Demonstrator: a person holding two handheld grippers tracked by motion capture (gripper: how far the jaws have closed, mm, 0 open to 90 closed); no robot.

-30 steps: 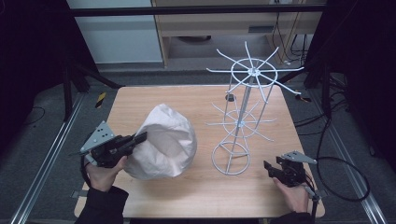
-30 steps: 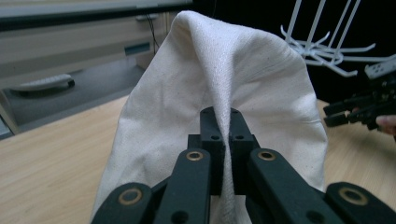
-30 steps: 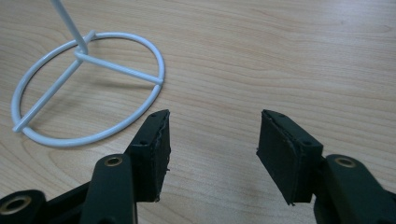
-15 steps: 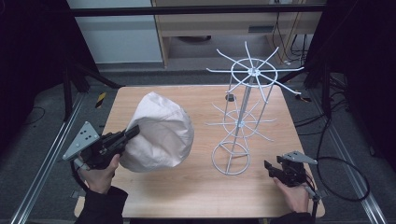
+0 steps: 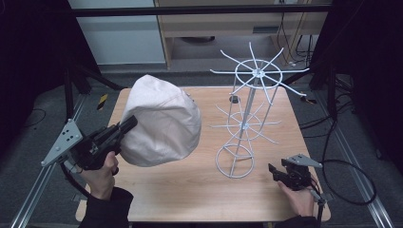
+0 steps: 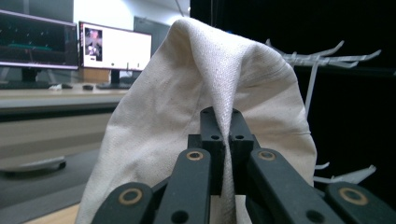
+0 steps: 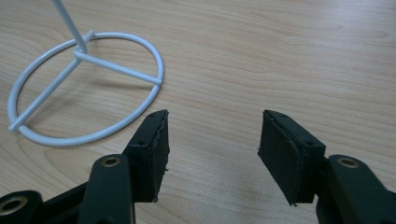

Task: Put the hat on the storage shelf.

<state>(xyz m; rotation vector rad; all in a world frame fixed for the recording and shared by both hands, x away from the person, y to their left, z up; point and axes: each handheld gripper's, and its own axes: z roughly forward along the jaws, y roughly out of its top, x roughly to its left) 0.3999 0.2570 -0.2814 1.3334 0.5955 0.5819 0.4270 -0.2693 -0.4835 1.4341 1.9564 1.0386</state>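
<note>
The left gripper (image 5: 129, 124) pinches a plain cream cloth hat (image 5: 161, 121) (no label readable), lifted at centre-left of the high view, crown tilted toward upper left. The right gripper (image 5: 272, 172), lower right near the white wire rack (image 5: 247, 126), rests with jaws apart over the table (image 5: 199, 190).

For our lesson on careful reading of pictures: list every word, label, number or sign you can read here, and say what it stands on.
No text can be read.
Monitors behind the cloth hat: lit screens, content too blurred to read.
Hat, white wire rack, wooden table and both grippers: no lettering visible.
</note>
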